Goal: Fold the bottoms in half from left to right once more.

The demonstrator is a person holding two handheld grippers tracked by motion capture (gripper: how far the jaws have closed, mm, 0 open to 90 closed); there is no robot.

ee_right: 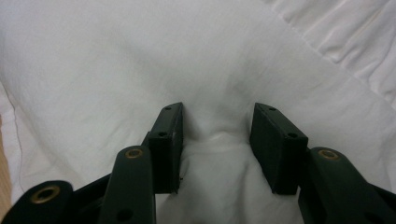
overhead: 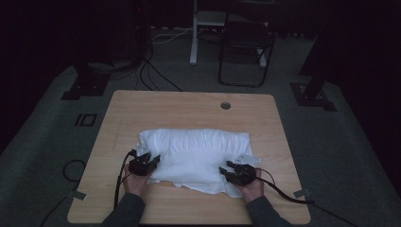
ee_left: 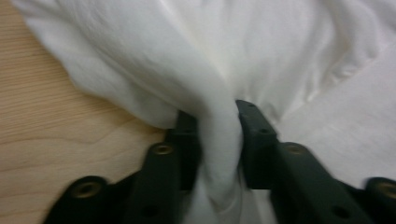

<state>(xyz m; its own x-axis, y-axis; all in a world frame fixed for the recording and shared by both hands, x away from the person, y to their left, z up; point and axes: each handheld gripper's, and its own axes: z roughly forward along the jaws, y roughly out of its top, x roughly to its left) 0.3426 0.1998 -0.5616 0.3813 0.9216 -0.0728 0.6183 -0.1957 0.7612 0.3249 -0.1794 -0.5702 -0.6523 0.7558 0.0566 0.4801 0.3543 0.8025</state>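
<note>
Table (overhead: 142, 109): light wood, bearing the cloth at centre.
Cloth (overhead: 198, 153): white, soft, limp, probably light; bunches readily, best taken at near edges.
Right gripper (ee_right: 217, 128): jaws half apart astride a raised fold; whether it grips, cannot tell.
Left gripper (ee_left: 217, 135): clenched on a bunched fold at the cloth's left edge.

White cloth (ee_right: 140, 60) spreads ahead of the right gripper (ee_right: 217, 140); a raised fold sits between its parted jaws.

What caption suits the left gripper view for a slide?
Left hand-held gripper pinching a bunched fold of the white cloth at its edge, above the wooden table.
</note>
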